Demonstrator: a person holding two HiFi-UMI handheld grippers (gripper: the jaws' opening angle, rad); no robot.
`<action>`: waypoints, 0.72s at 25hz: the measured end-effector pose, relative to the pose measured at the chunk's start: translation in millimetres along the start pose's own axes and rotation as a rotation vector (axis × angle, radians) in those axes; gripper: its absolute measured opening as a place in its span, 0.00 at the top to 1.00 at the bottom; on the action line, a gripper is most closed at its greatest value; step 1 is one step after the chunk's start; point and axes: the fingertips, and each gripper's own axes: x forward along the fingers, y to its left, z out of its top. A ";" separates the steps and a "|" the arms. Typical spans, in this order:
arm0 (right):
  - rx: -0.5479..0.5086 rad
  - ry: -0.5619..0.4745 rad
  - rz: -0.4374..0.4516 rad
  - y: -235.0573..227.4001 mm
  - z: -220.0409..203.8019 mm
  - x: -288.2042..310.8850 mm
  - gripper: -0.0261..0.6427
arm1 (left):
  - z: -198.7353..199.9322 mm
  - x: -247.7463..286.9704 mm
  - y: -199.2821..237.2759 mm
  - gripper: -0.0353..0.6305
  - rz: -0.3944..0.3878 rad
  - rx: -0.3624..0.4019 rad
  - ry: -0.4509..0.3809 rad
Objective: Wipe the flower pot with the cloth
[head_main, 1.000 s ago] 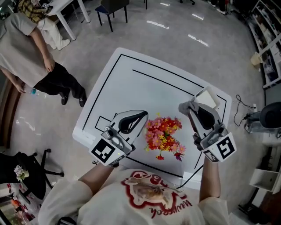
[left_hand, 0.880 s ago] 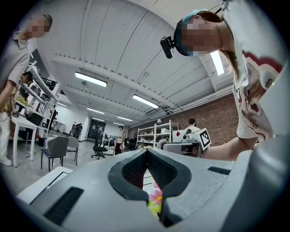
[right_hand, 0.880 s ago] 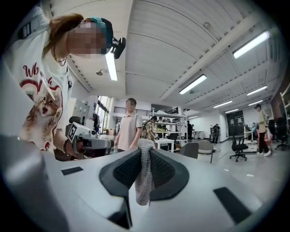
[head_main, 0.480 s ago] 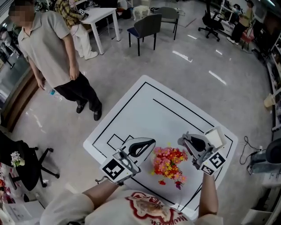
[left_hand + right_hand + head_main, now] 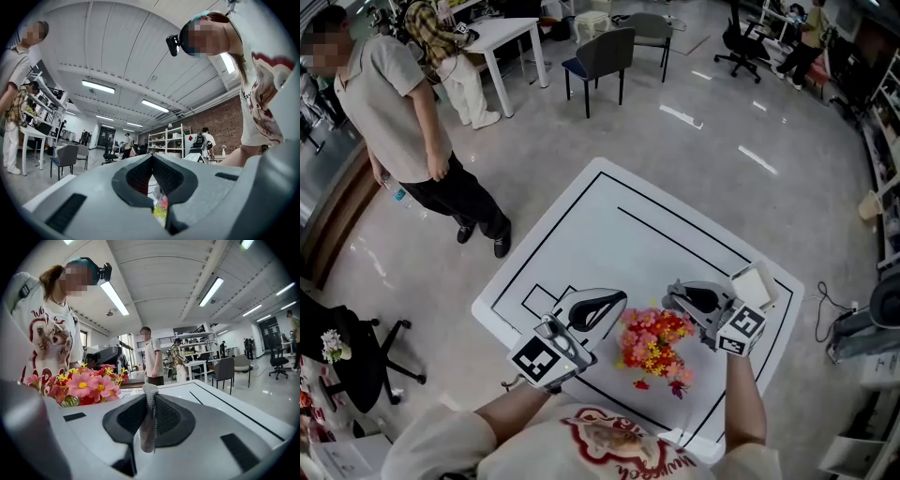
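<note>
Room: open workshop with a glossy grey floor, a dark chair at top centre and a bystander at upper left, well apart from us.

Surface: white table with black line markings. It is bare except for the plant at its lower edge, and looks smooth, so we expect a light pot to slide when pushed.

Task item: the flowers sit at lower centre of the head view, between our two grippers. The flower pot is hidden under the blooms, so we can't read its material. The bunch looks light, soft and top-heavy. We'd avoid the blooms and steady the pot low on its wall or rim.

Left gripper: jaws fully together with nothing pinched, just left of the flowers, which show through the gap behind the jaws.

Right gripper: clamped on the cloth, just right of the flowers. The cloth is a thin grey mesh strip, limp, poking past the tips. We'd wipe with light pressure while the left gripper braces the pot.
</note>
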 end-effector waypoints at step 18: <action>0.081 0.069 0.188 25.3 -40.5 34.8 0.90 | -13.2 -20.8 4.8 0.94 0.037 -0.007 0.017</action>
